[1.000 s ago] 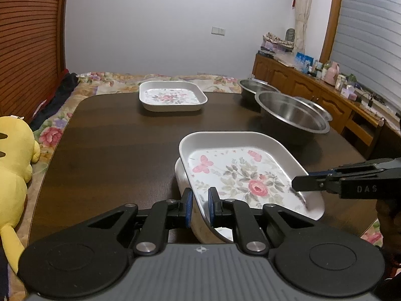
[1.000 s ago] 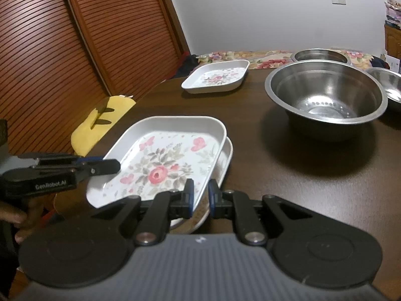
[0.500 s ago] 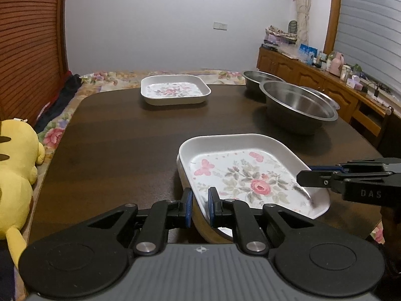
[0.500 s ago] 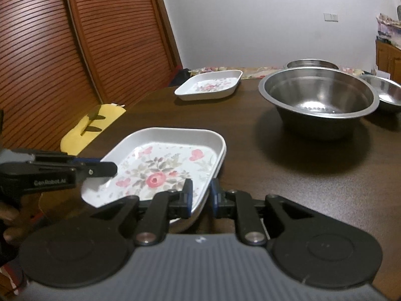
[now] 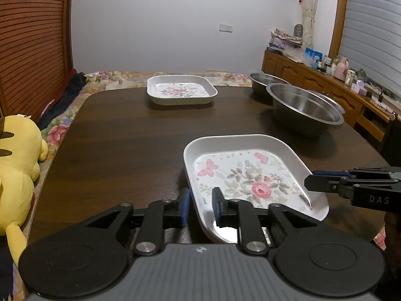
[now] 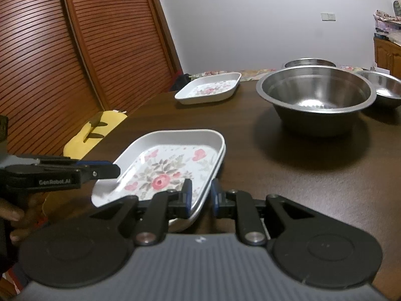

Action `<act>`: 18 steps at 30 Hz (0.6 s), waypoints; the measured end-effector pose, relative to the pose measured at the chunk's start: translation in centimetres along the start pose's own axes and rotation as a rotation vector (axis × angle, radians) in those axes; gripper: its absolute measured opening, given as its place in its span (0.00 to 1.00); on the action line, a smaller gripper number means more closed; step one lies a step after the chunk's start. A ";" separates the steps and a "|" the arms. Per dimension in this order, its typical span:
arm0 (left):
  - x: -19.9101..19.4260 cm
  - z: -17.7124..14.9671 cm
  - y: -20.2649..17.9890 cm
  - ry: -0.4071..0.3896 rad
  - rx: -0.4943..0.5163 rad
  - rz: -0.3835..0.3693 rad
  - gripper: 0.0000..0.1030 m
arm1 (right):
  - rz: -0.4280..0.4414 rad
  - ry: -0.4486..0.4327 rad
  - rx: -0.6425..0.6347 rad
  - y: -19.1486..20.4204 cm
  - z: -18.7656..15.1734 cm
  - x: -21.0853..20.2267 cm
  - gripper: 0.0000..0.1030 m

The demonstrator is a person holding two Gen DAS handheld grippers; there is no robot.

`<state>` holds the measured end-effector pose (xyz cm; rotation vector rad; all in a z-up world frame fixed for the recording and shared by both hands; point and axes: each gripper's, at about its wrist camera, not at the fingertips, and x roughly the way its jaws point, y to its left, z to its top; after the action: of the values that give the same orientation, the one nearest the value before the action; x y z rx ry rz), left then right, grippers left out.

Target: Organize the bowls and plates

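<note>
Glossy floral plate [image 5: 250,175], shiny metal bowl [image 6: 315,95]

Pale wall [image 5: 163,25], slatted wooden doors [image 6: 75,50], cluttered sideboard [image 5: 325,80] (perhaps a shuttered window above).

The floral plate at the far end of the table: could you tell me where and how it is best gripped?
Grip the far floral plate by its raised rim, on the near straight side, coming in low from the front. It lies flat, so only the thin upright wall fits between jaws. Its left side is free too.

Left tongs [image 5: 200,207] parted; right tongs [image 6: 200,195] parted, both level.
</note>
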<state>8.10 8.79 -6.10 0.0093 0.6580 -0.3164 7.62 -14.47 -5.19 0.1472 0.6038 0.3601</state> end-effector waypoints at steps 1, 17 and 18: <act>-0.1 0.0 0.1 -0.004 -0.002 -0.001 0.28 | 0.001 -0.005 0.001 0.0 0.0 -0.1 0.23; -1.9 1.2 0.0 -0.083 -0.002 0.027 0.78 | -0.087 -0.130 -0.050 0.4 1.1 -2.3 0.90; -1.9 1.3 0.0 -0.084 -0.003 0.026 0.79 | -0.092 -0.143 -0.051 0.4 1.1 -2.3 0.94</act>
<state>7.47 9.22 -3.96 0.0023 0.5750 -0.2890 6.36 -14.98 -2.95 0.0952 0.4580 0.2728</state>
